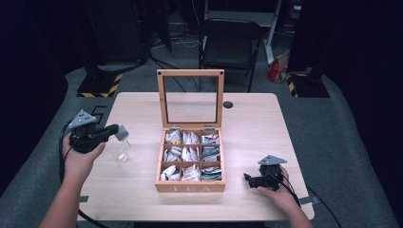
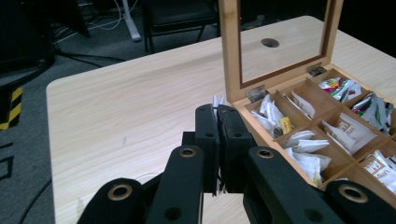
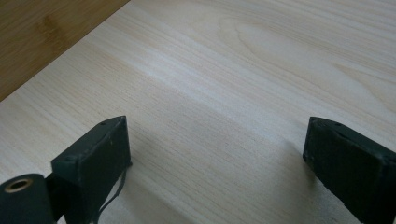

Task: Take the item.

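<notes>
At the left of the high view, the left gripper (image 1: pixel 119 132) is held above the desk (image 1: pixel 266 123), its jaws pressed together on a small white tea bag (image 1: pixel 122 131), with a clear glass (image 1: pixel 123 153) just below it. At the centre sits the wooden tea box (image 1: pixel 190 187), lid upright, its nine compartments holding packets. At lower right, the right gripper (image 1: pixel 248 178) rests on the desk, jaws spread wide apart and holding nothing.

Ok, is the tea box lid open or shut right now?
Open. The lid stands upright at the back of the tea box, and the tea bags in its nine compartments lie exposed.
</notes>
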A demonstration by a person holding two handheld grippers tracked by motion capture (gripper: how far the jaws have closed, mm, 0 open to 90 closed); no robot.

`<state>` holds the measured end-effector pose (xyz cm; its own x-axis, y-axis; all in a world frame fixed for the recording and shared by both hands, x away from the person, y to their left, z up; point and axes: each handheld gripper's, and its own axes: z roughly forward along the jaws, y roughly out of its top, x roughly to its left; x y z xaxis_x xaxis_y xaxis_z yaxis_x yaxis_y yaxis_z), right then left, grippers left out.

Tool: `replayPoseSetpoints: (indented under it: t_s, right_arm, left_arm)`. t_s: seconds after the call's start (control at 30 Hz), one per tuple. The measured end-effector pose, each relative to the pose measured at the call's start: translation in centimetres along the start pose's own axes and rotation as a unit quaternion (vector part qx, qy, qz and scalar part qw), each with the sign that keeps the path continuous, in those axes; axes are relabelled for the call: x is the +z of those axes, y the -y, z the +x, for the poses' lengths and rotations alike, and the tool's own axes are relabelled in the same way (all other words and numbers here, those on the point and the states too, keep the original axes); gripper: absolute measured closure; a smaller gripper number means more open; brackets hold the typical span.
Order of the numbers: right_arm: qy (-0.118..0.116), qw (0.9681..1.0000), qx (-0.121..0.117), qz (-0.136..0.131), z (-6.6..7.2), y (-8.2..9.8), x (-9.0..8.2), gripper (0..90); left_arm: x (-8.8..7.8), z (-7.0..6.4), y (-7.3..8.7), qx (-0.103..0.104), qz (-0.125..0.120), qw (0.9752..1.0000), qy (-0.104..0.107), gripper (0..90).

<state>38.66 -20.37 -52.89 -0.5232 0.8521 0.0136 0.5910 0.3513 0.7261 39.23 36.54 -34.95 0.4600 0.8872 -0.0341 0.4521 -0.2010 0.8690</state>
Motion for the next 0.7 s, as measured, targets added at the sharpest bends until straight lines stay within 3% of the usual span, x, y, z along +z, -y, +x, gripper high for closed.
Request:
replayPoseSetpoints:
  t_s: [0.7]
  right_arm:
    - [0.000,1.0000,0.000,0.000,0.0,0.0,0.0,6.7]
  left_arm:
    - [-1.5,2.8,0.8,-0.026,-0.004,0.9990,-0.036,87.5]
